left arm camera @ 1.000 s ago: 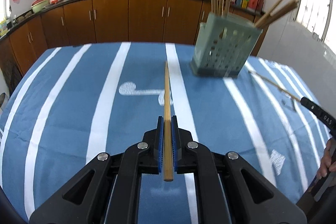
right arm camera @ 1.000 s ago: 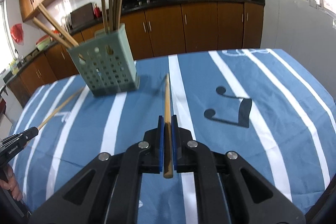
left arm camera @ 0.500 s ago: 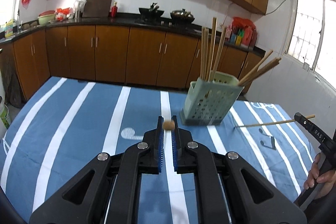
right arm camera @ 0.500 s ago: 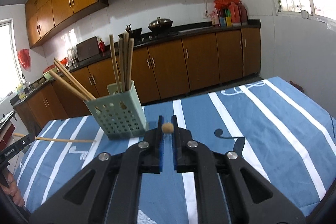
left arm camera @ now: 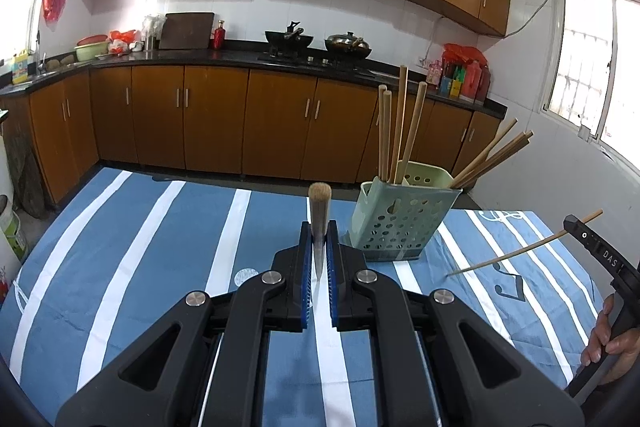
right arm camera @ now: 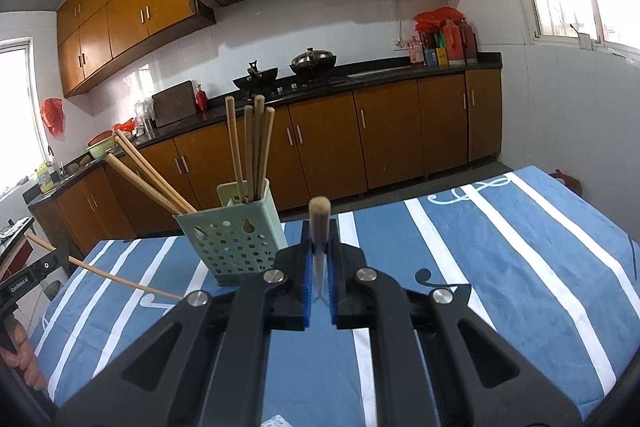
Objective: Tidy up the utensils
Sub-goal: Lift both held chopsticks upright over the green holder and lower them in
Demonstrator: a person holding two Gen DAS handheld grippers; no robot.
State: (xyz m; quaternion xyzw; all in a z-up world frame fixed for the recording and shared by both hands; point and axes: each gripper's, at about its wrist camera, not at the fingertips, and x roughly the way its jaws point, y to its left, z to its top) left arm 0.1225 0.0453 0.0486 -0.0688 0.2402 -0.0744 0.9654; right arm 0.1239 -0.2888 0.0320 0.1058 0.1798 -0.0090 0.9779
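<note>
Both pairs of jaws are clamped, each on one chopstick. In the left wrist view the left gripper (left arm camera: 319,259) pinches a chopstick (left arm camera: 319,211) between its blue pads, with the blunt end pointing forward and up. The right gripper (right arm camera: 319,259) holds a second chopstick (right arm camera: 319,223) the same way. Each stick is clear of the tabletop (left arm camera: 140,247) and carried in the air.

The step in hand looks like the carry: both sticks are lifted and on their way to the green holder (left arm camera: 402,223), which stands toward the tabletop's far edge, just ahead of the left gripper and slightly to its right. From the right wrist view it sits ahead and to the left. The holder has two compartments, and each already has chopsticks in it: one bunch stands nearly upright, another leans out over the rim.

The next move calls for bringing each stick above the holder's open top and tipping it thin end down. It has to be lined up with a free gap among the sticks already there, and only then should the jaws let go. The two grippers approach from opposite sides, so going one at a time would avoid a clash.

Writing: the right gripper's side reads "DAS" in the left view. The left gripper's side carries a small label that seems to read "GenRobot.AI", too small to be sure.
</note>
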